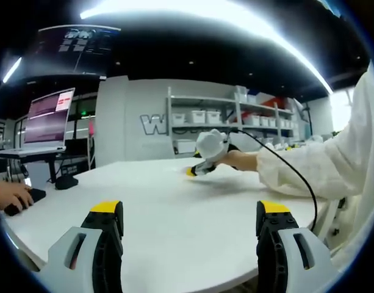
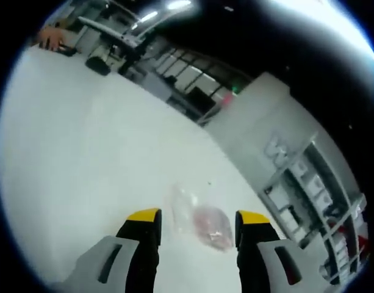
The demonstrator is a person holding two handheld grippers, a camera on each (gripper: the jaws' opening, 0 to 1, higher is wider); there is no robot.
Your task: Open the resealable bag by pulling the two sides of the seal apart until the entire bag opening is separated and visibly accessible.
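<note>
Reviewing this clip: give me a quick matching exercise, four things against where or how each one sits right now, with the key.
1. resealable bag
2. left gripper
3. right gripper
4. laptop

A. on a stand at the table's far edge, screen lit
B. open, above bare table
C. flat on the table, untouched
D. open, tips either side of the bag

Pairs: 1-C, 2-B, 3-D, 4-A

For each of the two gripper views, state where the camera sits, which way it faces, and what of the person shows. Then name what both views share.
Left gripper view: rides the left gripper, jaws open, looking level across the white table toward the right gripper and the person's sleeve.
Right gripper view: rides the right gripper, jaws open, tilted down at the clear bag.
Shared: table, shelves.
</note>
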